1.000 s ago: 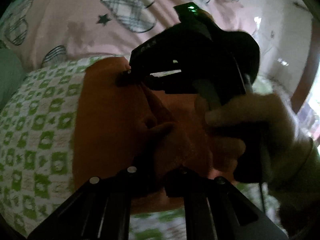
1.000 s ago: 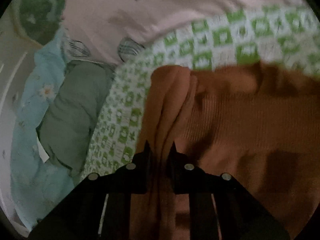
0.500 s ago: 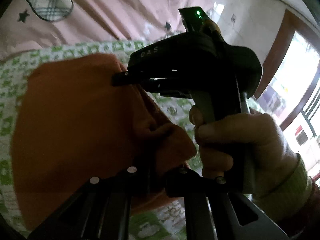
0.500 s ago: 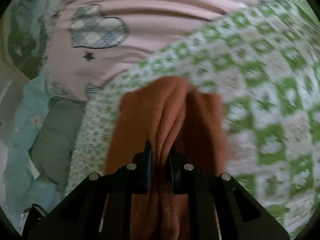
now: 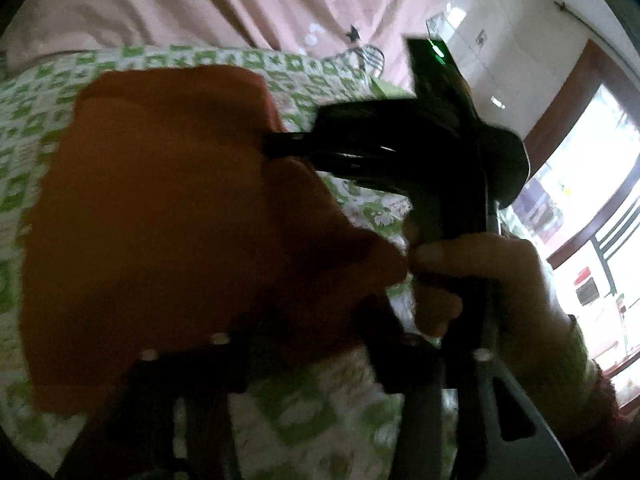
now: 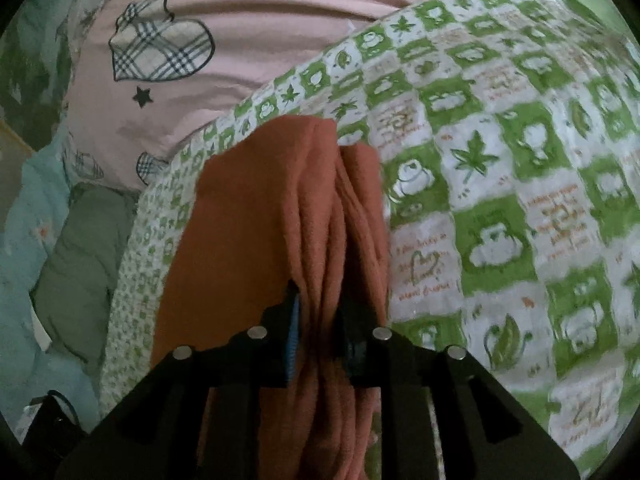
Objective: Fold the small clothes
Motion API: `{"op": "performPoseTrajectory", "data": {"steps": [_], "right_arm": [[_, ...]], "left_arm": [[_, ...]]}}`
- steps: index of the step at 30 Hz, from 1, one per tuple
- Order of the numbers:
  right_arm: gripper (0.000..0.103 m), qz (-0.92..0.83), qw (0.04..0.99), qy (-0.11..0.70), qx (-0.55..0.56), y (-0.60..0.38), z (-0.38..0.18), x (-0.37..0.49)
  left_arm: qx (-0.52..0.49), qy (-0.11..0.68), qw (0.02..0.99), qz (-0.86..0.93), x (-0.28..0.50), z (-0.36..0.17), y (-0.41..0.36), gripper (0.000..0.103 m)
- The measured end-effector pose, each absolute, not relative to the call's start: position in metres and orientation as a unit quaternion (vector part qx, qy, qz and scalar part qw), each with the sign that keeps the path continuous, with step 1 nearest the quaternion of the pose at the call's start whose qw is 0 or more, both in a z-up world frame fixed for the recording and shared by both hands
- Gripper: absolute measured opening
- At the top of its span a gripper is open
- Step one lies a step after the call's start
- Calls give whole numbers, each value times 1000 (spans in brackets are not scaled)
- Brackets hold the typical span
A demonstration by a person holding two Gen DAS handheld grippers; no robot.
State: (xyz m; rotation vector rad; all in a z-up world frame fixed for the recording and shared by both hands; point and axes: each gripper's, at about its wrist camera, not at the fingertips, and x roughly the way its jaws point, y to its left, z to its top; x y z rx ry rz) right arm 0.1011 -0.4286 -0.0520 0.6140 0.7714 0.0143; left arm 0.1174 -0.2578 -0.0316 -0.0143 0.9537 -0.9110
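A small orange knit garment lies folded over on a green-and-white checked blanket. My left gripper is at the garment's near edge, blurred, with its fingers spread wide and cloth bunched between them. My right gripper is shut on a bunched fold of the same orange garment; in the left wrist view it reaches in from the right, held by a hand, pinching the garment's far edge.
A pink quilt with plaid hearts and stars lies behind the checked blanket. A grey-green cushion and pale blue bedding sit at the left. A window and white wall are at the right.
Both grippers carried the garment's edge across, folding it narrower; more checked blanket shows to the right. The left gripper's fingers have spread apart from their earlier shut grip.
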Motion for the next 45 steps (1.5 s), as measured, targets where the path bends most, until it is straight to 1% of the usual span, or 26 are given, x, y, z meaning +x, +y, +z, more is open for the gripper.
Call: {"op": "performPoseTrajectory", "data": {"steps": [1,2,3,4,5,9,14,18,21,22,23,24,25,26,27,28,29,31,34,39,42,45], "right_arm": [[29,2,883,365,294,-429,-50,96],[38,-6,887,357,292,-430,-45,88],[45,-12,889,352,293,-431,-42,83],[64,-17,891,346,295,-432,-40,77],[76,-18,892,341,296,-433,-38,71],[78,-4,884,352,309,-432,-43,65],[78,9,873,372,316,-428,-56,75],[77,23,864,378,332,-429,-65,85],[77,29,860,379,339,-430,-68,93],[77,31,860,380,339,-431,-68,95],[77,32,860,381,339,-430,-68,97],[77,35,859,384,337,-429,-69,101],[77,37,858,387,336,-429,-69,103],[72,39,859,389,330,-426,-71,106],[64,38,858,393,328,-426,-72,108],[46,40,854,399,332,-424,-75,110],[37,48,847,400,346,-423,-77,111],[30,51,849,393,349,-418,-73,108],[27,70,858,373,345,-402,-58,98],[26,130,859,371,329,-347,-47,100],[26,168,855,372,319,-305,-49,112],[26,194,848,380,315,-271,-56,123]], "left_arm": [[-12,439,795,-418,117,-28,-247,66],[-17,434,804,-406,117,-22,-233,71],[-20,431,810,-398,118,-19,-223,78],[-28,428,818,-384,120,-15,-208,83],[-35,427,822,-374,123,-13,-197,83],[-73,441,831,-330,156,-12,-154,86],[-137,492,800,-314,214,-38,-122,86],[-165,527,770,-320,249,-65,-129,86],[-164,545,760,-314,269,-80,-142,84],[-161,543,762,-313,273,-81,-146,82],[-156,541,765,-313,274,-81,-150,79],[-149,541,766,-314,276,-81,-155,68],[-148,545,760,-321,278,-84,-160,45],[-154,552,751,-327,279,-88,-165,41],[-155,553,752,-323,278,-90,-167,38],[-149,546,759,-321,275,-89,-168,31],[-144,539,765,-322,272,-86,-168,29],[-139,524,775,-326,262,-75,-163,24],[-148,500,785,-332,245,-52,-144,22],[-138,459,822,-307,206,-16,-79,22],[-144,451,834,-283,193,-7,-35,22],[-148,449,842,-259,191,-5,-7,22]]}}
